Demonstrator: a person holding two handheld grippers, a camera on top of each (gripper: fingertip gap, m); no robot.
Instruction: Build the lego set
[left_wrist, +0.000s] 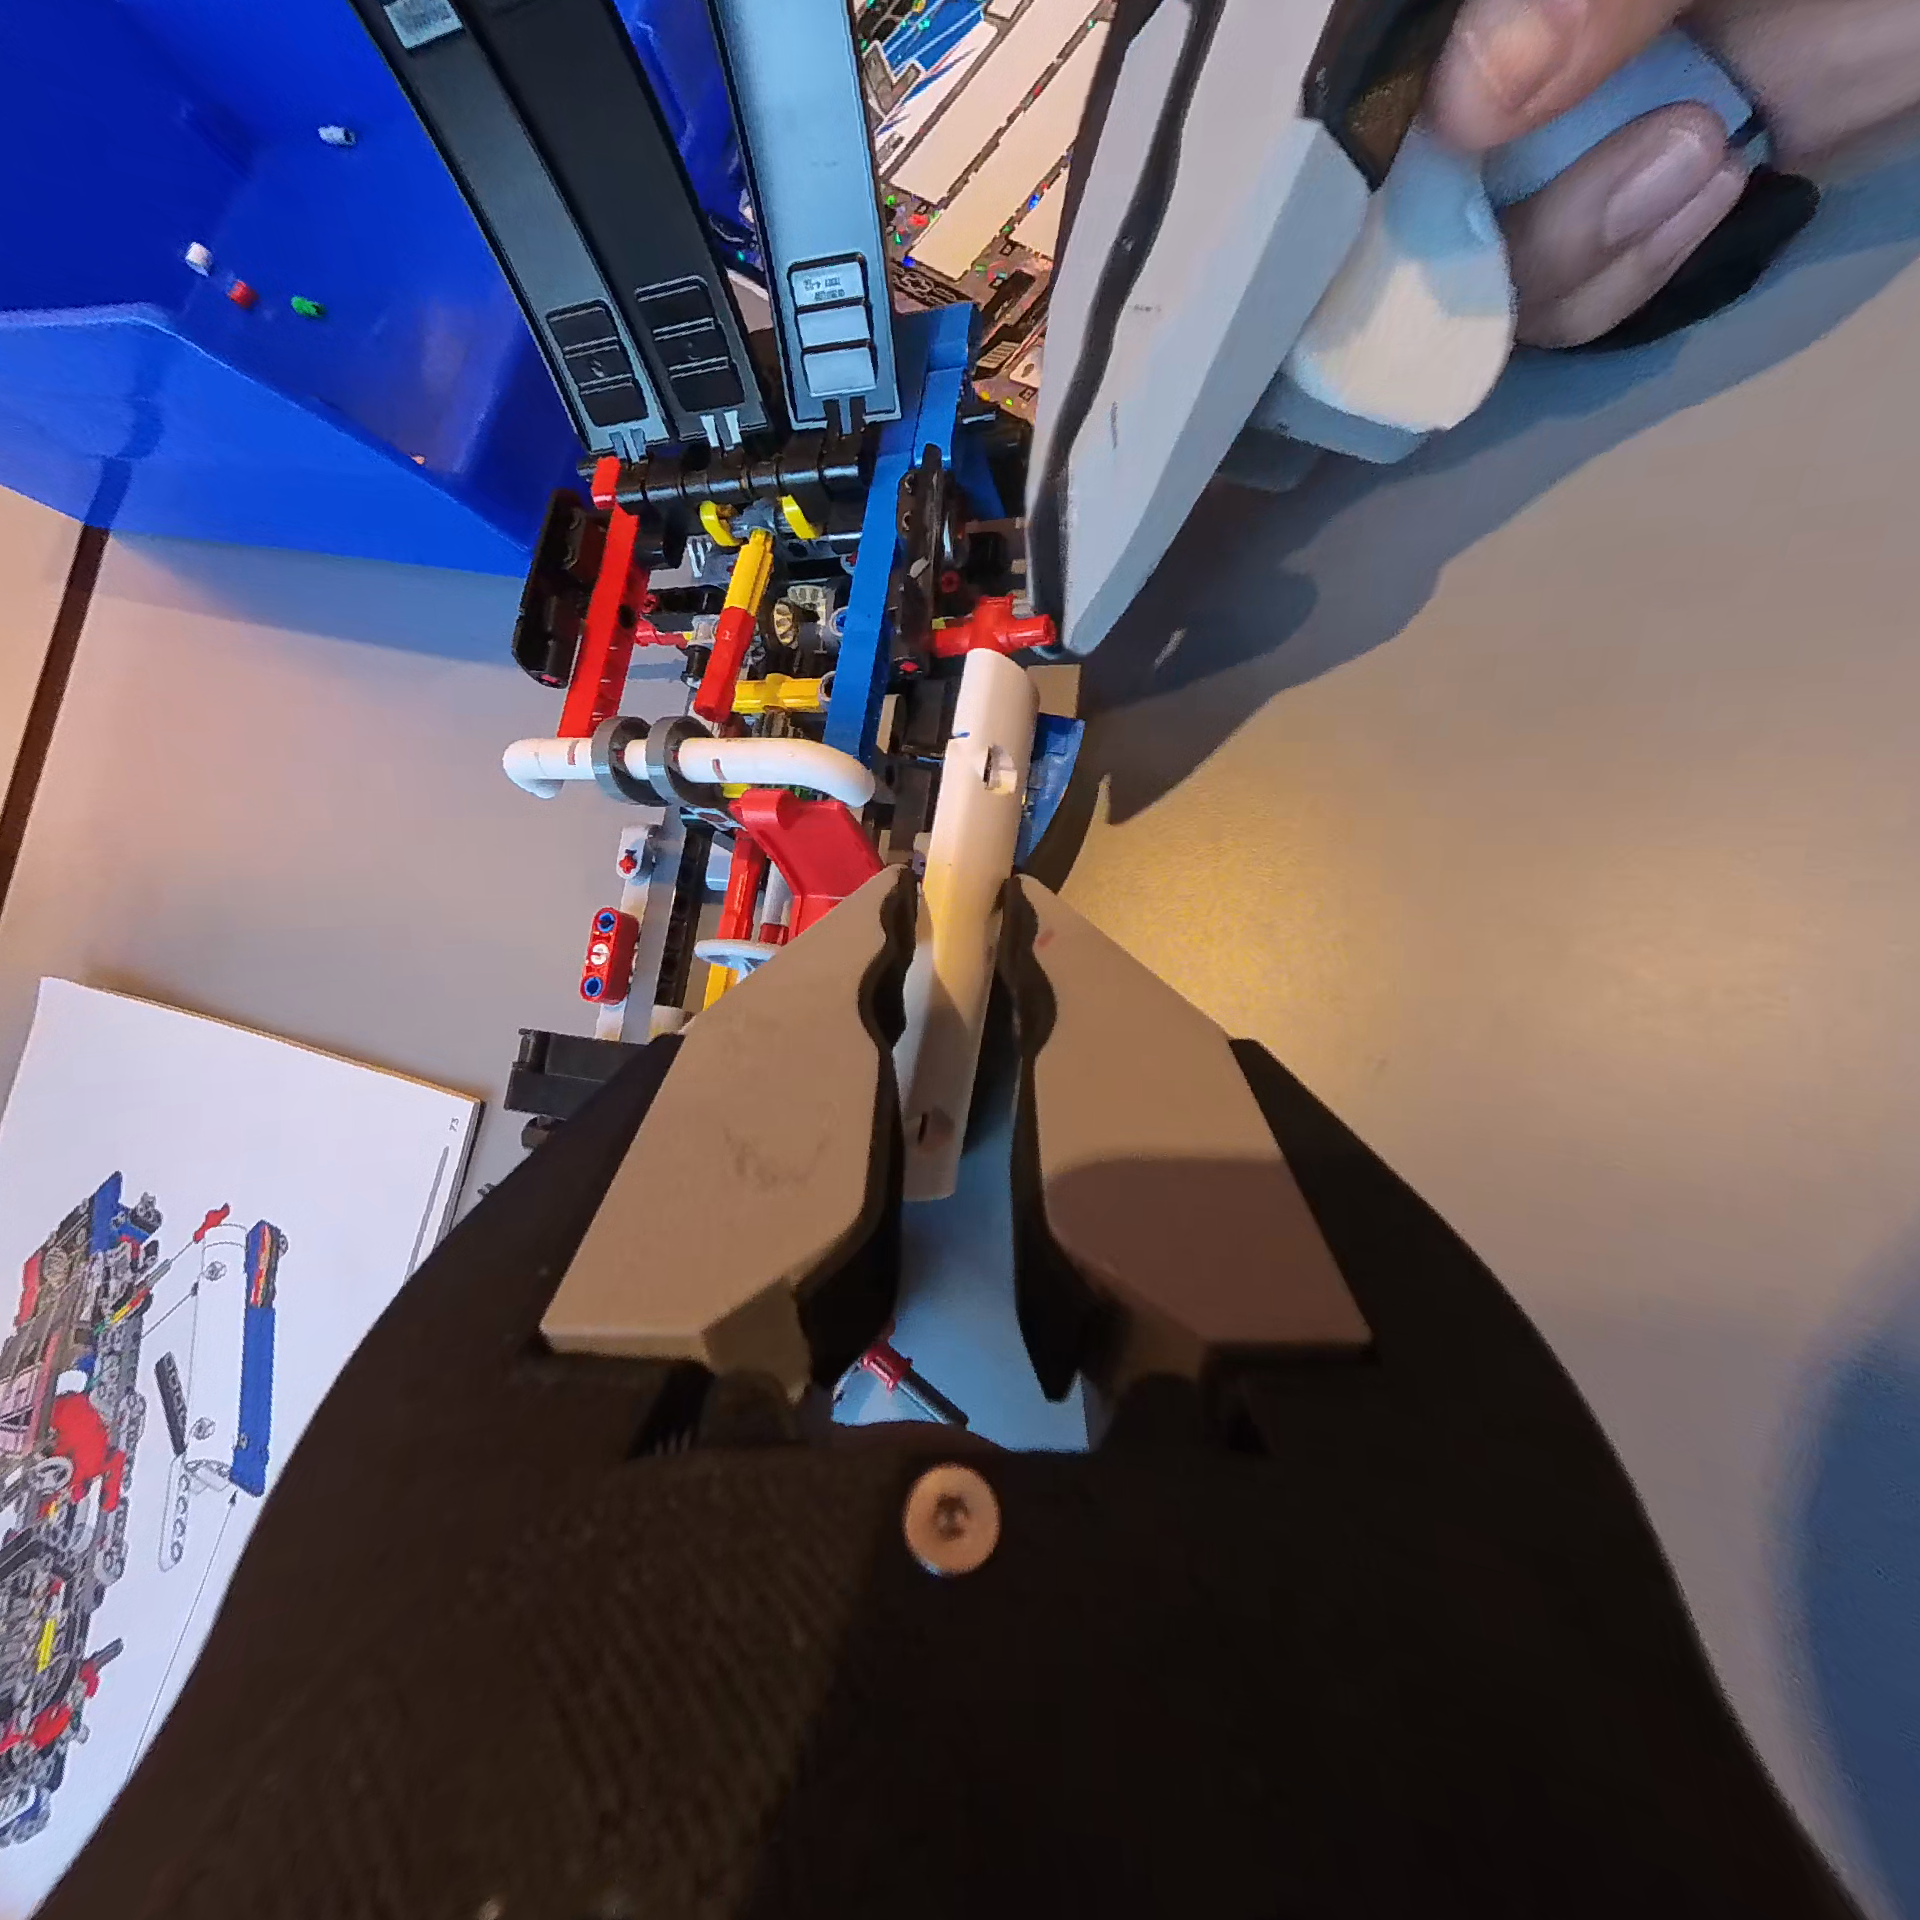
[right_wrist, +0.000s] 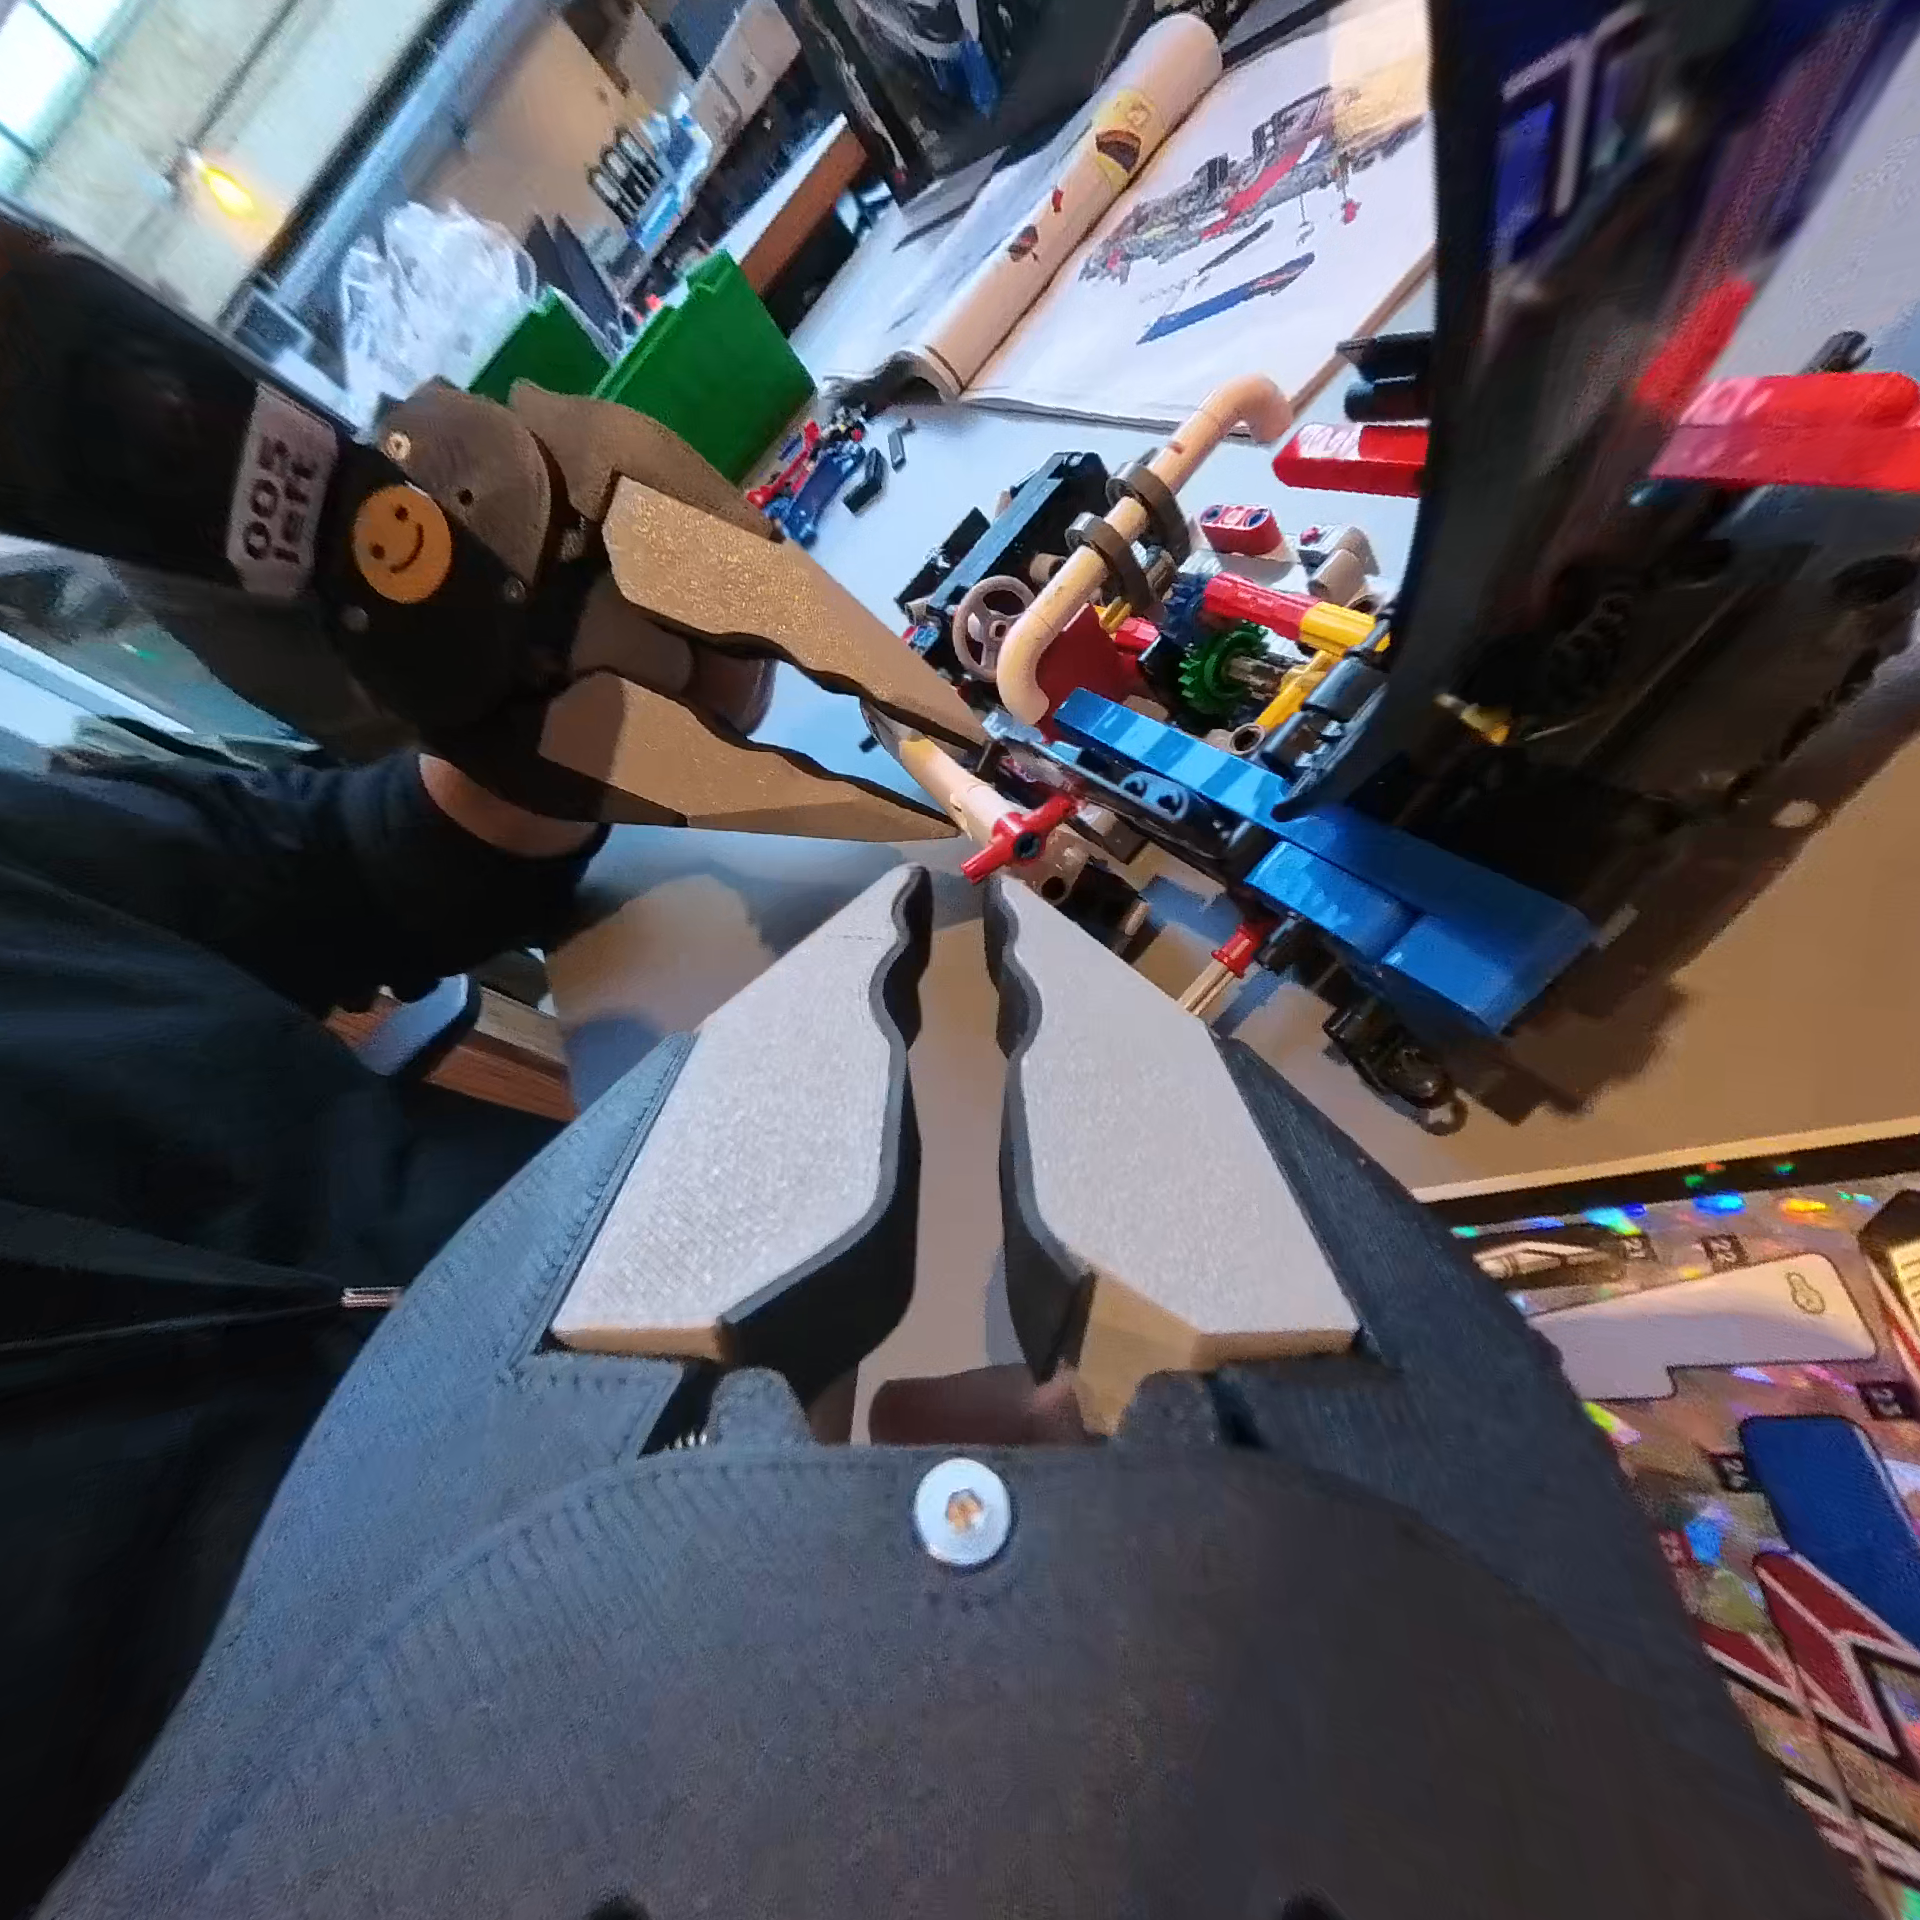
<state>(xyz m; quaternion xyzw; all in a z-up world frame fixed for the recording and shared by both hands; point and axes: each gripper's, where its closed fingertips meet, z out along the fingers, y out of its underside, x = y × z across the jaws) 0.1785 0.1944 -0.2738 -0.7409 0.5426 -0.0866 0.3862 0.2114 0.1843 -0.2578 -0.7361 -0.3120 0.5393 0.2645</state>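
Note:
The partly built lego model (left_wrist: 862, 582) lies on the table, with a blue beam, red and yellow parts and a bent white pipe (left_wrist: 727, 764). My left gripper (left_wrist: 961, 883) is shut on a long white panel (left_wrist: 982, 769) that lies along the model's right side. A red axle pin (left_wrist: 997, 629) sticks out of the model just past the panel's far end. My right gripper (left_wrist: 1070, 623), held by a hand, has its tips right at this pin. In the right wrist view the right gripper (right_wrist: 956, 883) is nearly closed and empty, just short of the pin (right_wrist: 1018, 836). The left gripper (right_wrist: 951, 779) clamps the panel there.
A blue bin (left_wrist: 208, 312) stands at the back left. The open instruction booklet (left_wrist: 208, 1195) lies at the front left and a loose red piece (left_wrist: 603, 951) lies beside the model. A shiny sticker sheet (right_wrist: 1714, 1351) lies near the right gripper. Green bins (right_wrist: 707, 364) stand farther off. The gap from one gripper's tips to the other's is roughly 5 cm. It is some 4 cm from my left tips to the bent white pipe (left_wrist: 727, 764).

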